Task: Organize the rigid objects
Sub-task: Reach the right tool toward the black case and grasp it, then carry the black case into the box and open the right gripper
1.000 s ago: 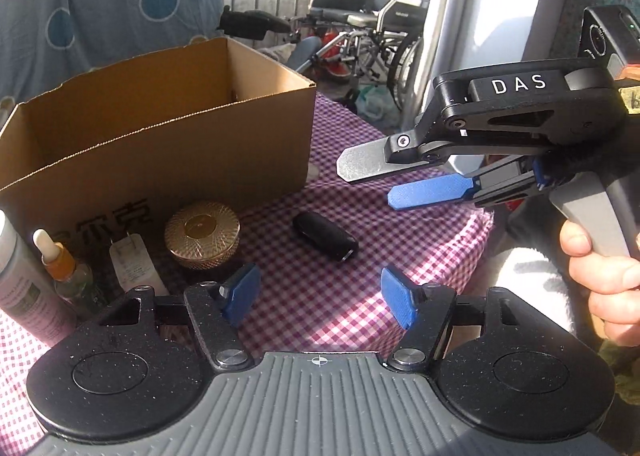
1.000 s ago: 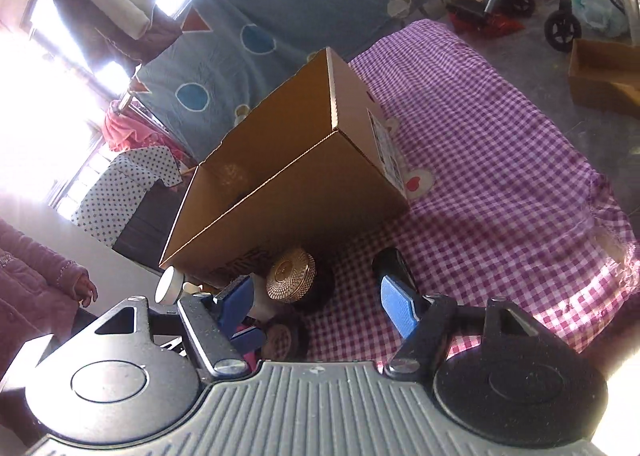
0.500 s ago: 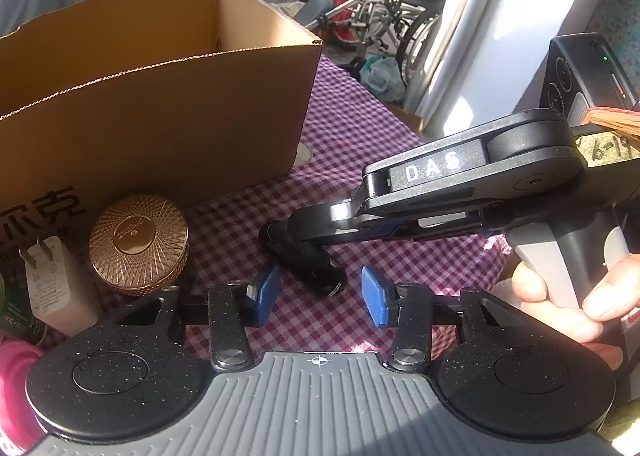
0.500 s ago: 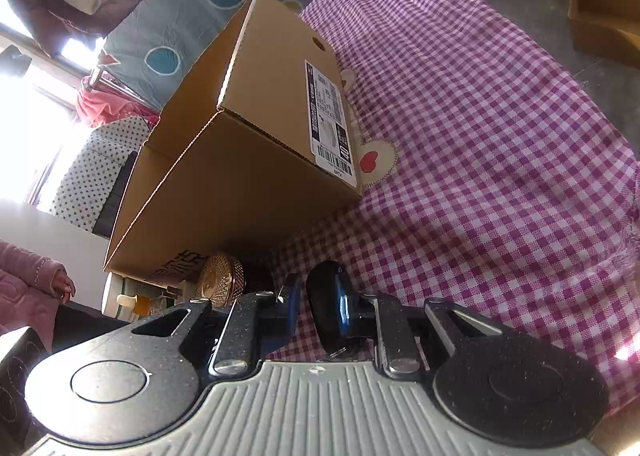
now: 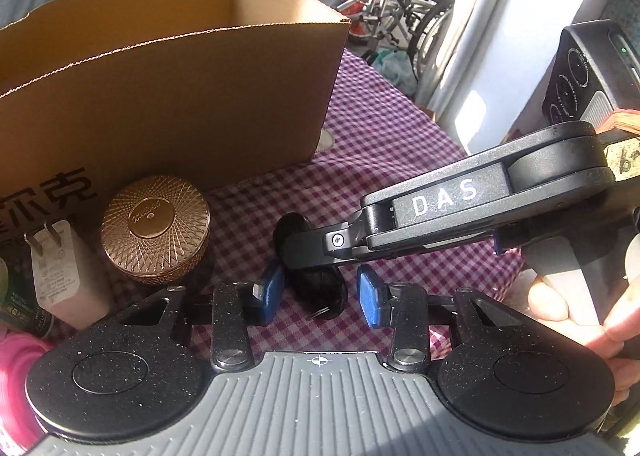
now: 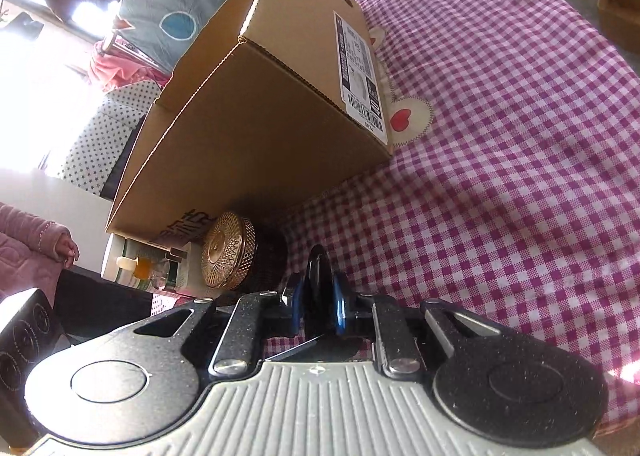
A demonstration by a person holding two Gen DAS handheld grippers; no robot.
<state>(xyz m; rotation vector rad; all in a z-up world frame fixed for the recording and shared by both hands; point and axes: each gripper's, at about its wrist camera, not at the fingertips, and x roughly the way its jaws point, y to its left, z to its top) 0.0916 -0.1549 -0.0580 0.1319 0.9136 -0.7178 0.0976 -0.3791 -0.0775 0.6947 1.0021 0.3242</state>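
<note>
While the right tool [image 6: 317, 312] is clamped on the small black object [image 6: 318, 280], that object is kept low over the checked cloth [image 6: 500, 136], just in front of the cardboard box [image 6: 272, 128] and beside the gold-lidded jar [image 5: 155, 227]. The left tool [image 5: 318, 294] is held apart, nothing being gripped.

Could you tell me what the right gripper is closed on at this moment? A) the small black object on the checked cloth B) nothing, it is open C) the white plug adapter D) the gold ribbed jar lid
A: in the right wrist view the right gripper has both blue pads pressed against the small black object, while the gold jar sits apart beside the cardboard box.
</note>
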